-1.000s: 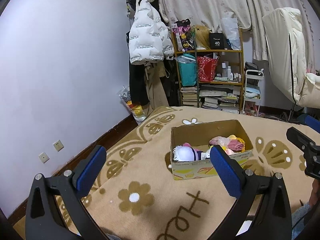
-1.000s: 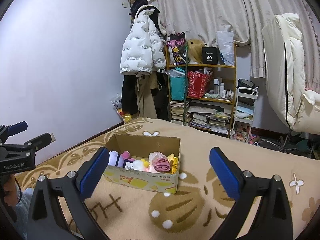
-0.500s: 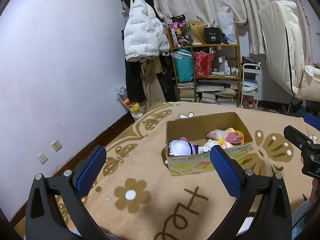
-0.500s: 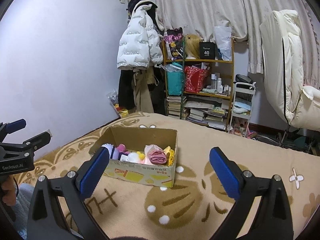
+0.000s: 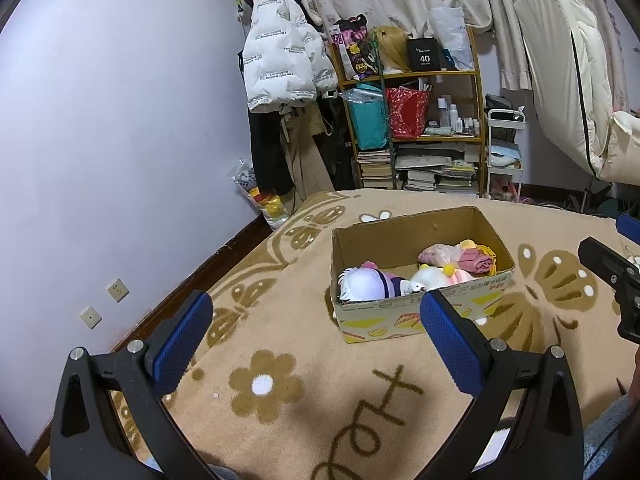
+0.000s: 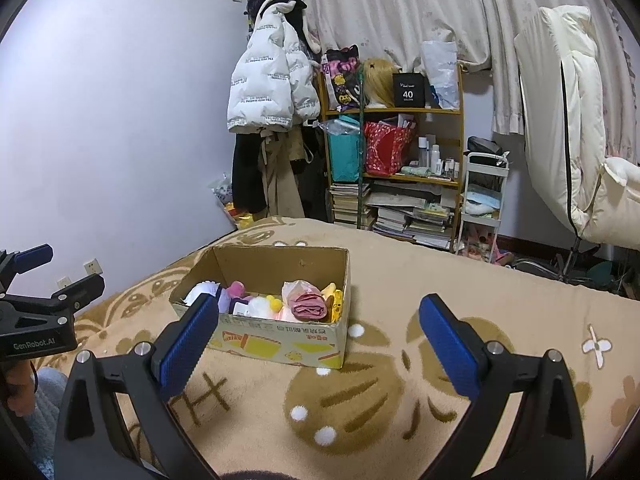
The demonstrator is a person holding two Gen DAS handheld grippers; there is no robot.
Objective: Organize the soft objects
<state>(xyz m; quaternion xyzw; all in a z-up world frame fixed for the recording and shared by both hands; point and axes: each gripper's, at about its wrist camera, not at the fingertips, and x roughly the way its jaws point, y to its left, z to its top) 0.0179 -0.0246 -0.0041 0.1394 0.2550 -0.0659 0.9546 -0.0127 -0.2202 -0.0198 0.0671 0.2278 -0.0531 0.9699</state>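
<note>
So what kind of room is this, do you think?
Most likely a lived-in bedroom: a blanket covers a broad surface that looks like a bed, a coat hangs on the wall, and a shelf holds books and bottles.

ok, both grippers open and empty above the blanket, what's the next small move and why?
Probably ease the left hand-held gripper forward toward the cardboard box. It hangs open and empty short of the box, and the white plush toy sits nearest its side.
</note>
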